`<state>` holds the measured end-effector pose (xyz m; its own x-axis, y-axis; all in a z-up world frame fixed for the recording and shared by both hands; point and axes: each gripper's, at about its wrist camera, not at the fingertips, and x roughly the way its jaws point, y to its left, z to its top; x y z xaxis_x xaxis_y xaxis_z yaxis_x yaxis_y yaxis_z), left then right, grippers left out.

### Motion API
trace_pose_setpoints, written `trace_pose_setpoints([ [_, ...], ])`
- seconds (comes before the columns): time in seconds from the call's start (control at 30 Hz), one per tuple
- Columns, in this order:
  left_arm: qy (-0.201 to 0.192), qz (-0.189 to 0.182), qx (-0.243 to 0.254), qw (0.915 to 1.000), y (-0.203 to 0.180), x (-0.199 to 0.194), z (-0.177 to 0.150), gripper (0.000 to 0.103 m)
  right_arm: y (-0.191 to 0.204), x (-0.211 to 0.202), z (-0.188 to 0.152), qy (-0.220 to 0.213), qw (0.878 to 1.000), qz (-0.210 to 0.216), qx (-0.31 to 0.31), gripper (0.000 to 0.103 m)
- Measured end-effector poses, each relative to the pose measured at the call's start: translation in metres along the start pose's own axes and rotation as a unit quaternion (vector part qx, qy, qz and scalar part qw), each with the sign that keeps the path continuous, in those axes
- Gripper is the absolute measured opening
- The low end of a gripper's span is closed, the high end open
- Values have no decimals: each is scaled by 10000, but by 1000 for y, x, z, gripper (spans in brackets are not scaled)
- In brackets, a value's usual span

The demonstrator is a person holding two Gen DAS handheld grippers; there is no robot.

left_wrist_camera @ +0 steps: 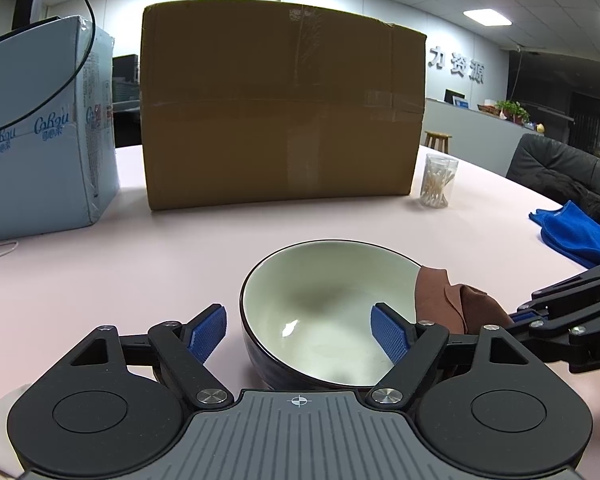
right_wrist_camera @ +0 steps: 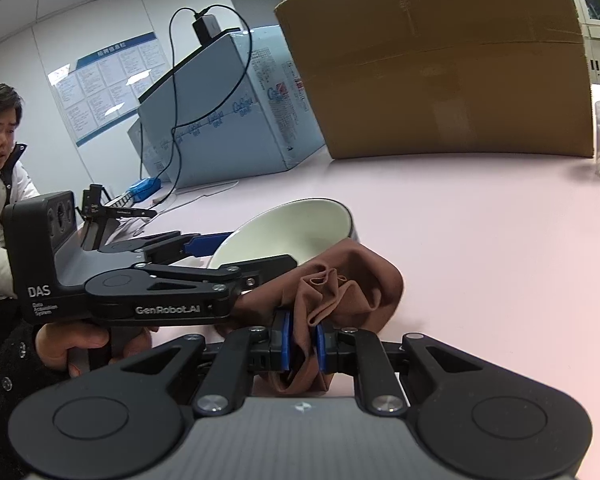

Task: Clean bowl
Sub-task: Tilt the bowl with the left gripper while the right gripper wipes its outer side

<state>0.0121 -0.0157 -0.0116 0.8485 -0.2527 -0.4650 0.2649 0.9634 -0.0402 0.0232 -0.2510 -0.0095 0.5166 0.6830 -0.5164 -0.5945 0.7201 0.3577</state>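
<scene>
Bowl [left_wrist_camera: 324, 312]: white inside, dark outside, tilted on the pink table [left_wrist_camera: 140, 264], toward its near edge.

Left gripper [left_wrist_camera: 300, 332]: jaws wide, one blue pad outside the bowl's wall, the other inside the rim; contact cannot be told.

Right gripper [right_wrist_camera: 303, 344]: pads pinched on a brown cloth [right_wrist_camera: 340, 280], which bunches against the bowl's rim.

Left wrist view only: blue towel [left_wrist_camera: 568, 232] by the table's right edge.

Both views: cardboard box [left_wrist_camera: 280, 104], pale blue carton [left_wrist_camera: 40, 140] and cotton-swab jar [left_wrist_camera: 438, 180] at the far side.

Right wrist view only: seated person [right_wrist_camera: 0, 168], wall notice board [right_wrist_camera: 108, 76].
</scene>
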Motion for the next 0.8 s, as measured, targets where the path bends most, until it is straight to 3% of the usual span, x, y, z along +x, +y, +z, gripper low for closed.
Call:
trace_pose_setpoints([
  [0.8,96,-78,-161,9998,3,3,0,82,2,3,-1,38,10000,65,0,16],
])
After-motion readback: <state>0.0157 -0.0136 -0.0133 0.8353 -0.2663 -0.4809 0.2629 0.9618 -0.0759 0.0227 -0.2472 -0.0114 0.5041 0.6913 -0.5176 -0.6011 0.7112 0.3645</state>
